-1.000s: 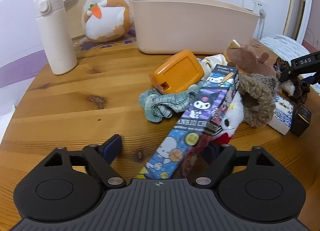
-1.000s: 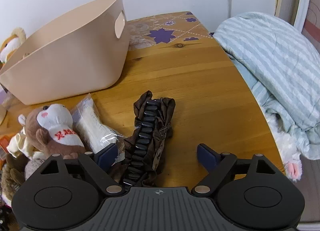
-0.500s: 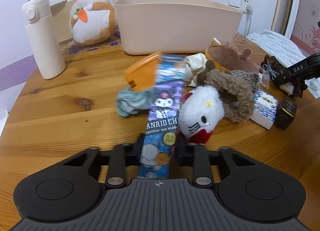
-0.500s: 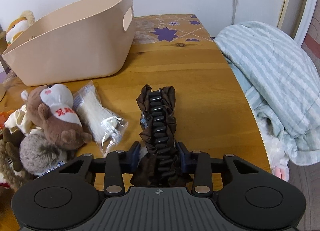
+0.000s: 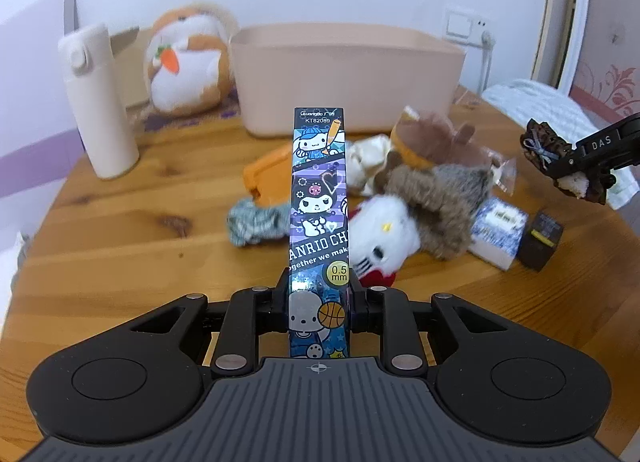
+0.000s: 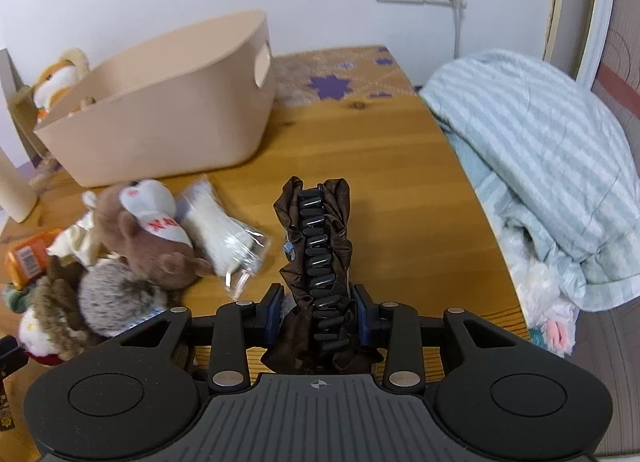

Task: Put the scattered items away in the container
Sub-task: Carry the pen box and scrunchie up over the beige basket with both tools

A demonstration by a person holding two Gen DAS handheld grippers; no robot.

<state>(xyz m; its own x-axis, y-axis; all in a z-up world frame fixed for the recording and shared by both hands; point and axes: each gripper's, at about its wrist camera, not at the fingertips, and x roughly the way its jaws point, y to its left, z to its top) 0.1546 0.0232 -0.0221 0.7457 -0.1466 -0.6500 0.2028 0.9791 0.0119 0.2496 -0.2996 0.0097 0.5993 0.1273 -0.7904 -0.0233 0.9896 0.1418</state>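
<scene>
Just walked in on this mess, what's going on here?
Someone is tidying a cluttered wooden table with two handheld grippers. The left gripper holds a cartoon pen box, the right gripper a brown hair clip. Both are headed for the beige bin; plush toys remain on the table.

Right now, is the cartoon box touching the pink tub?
Apart. The left wrist view shows the cartoon box held up in the left gripper, bare table between it and the pink tub.
</scene>
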